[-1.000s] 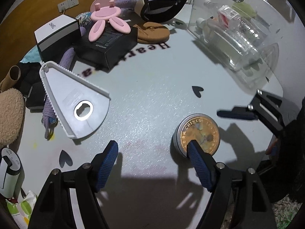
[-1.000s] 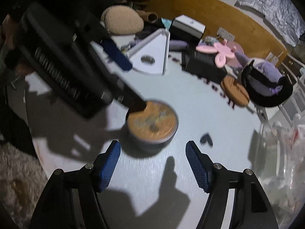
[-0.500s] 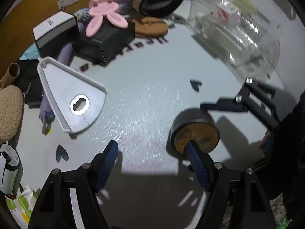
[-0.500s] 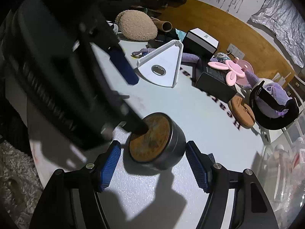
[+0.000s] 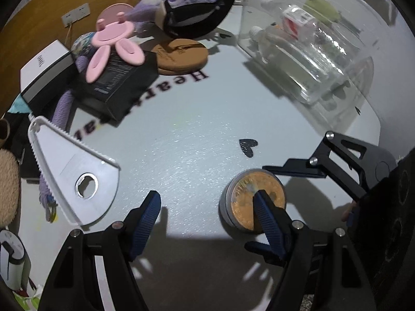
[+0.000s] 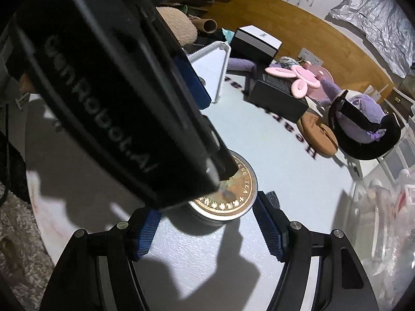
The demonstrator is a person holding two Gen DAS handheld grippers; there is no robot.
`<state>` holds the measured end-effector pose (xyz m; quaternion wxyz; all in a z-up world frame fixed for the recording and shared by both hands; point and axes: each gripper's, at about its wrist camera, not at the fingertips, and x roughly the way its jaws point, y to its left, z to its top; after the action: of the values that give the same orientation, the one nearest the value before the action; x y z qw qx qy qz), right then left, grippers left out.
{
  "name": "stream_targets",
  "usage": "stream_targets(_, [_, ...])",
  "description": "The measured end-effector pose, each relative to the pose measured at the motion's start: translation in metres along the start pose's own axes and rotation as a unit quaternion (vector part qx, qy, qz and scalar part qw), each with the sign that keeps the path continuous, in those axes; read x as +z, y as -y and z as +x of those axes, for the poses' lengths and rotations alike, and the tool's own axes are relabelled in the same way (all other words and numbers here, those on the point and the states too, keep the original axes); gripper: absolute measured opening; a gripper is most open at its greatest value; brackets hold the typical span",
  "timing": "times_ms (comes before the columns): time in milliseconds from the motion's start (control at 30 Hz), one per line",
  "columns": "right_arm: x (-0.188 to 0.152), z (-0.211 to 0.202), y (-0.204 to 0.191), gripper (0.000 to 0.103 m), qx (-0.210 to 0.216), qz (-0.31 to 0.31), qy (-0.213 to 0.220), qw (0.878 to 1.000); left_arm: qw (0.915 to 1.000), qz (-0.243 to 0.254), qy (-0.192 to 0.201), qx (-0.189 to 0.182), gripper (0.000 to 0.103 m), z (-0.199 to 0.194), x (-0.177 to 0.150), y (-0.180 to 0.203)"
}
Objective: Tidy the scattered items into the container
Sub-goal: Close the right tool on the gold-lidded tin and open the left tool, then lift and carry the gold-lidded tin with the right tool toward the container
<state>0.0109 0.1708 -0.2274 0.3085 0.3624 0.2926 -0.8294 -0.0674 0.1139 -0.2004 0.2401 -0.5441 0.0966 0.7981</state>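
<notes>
- Right wrist view: the round tea tin (image 6: 228, 197) lies flat on the grey table (image 6: 272, 140), between the right gripper (image 6: 207, 223)'s spread blue pads, neither clearly touching it.
- The left gripper (image 5: 207, 204) is wide apart; one fingertip (image 5: 262, 202) hangs over the tin's gold lid, the other over bare table.
- The clear container (image 5: 311, 39) stands well apart at the table's far edge, holding a plastic bottle (image 5: 293, 49) and a small red-and-white box (image 5: 295, 19).
</notes>
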Motion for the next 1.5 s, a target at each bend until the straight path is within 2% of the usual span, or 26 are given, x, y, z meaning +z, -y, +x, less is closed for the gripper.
stream_targets(267, [0.004, 0.000, -0.005, 0.071, -0.009, -0.033, 0.014, 0.999, 1.0000, -0.001, -0.006, -0.003, 0.076, 0.001, 0.001, -0.001])
stream_targets(300, [0.005, 0.001, -0.004, 0.070, -0.007, -0.032, 0.014, 0.999, 1.0000, 0.000, -0.007, -0.004, 0.076, 0.001, 0.002, -0.002])
stream_targets(367, [0.005, 0.003, 0.000, 0.062, -0.006, -0.029, 0.012, 0.999, 1.0000, -0.001, -0.007, -0.004, 0.076, 0.001, 0.001, -0.002])
stream_targets(633, [0.005, 0.005, 0.007, 0.062, 0.011, -0.015, 0.008, 1.000, 0.9996, -0.022, -0.007, -0.013, 0.076, 0.001, 0.000, -0.007])
stream_targets(800, [0.004, 0.005, 0.016, 0.061, 0.031, 0.003, 0.003, 0.999, 0.9986, -0.042, 0.028, -0.017, 0.074, -0.024, -0.007, -0.018])
stream_targets(967, [0.009, 0.007, 0.025, 0.061, 0.057, 0.038, -0.011, 0.998, 0.9971, 0.043, 0.048, 0.041, 0.074, -0.016, -0.035, 0.001])
stream_targets(1100, [0.013, 0.016, 0.043, 0.061, 0.084, 0.100, -0.027, 0.991, 0.9877, 0.112, 0.063, 0.089, 0.074, -0.009, -0.057, 0.016])
stream_targets(1200, [0.013, 0.023, 0.059, 0.061, 0.112, 0.158, -0.043, 0.980, 0.9758, 0.164, 0.074, 0.124, 0.074, -0.004, -0.074, 0.028])
stream_targets(1300, [0.011, 0.019, 0.073, 0.061, 0.148, 0.230, -0.059, 0.960, 0.9599, 0.215, 0.084, 0.159, 0.074, 0.001, -0.090, 0.040])
stream_targets(1367, [0.009, 0.020, 0.086, 0.061, 0.176, 0.286, -0.070, 0.939, 0.9536, 0.235, 0.098, 0.160, 0.074, 0.006, -0.088, 0.051])
stream_targets(1500, [0.010, 0.014, 0.103, 0.061, 0.211, 0.352, -0.081, 0.909, 0.9477, 0.248, 0.134, 0.150, 0.074, 0.006, -0.072, 0.064])
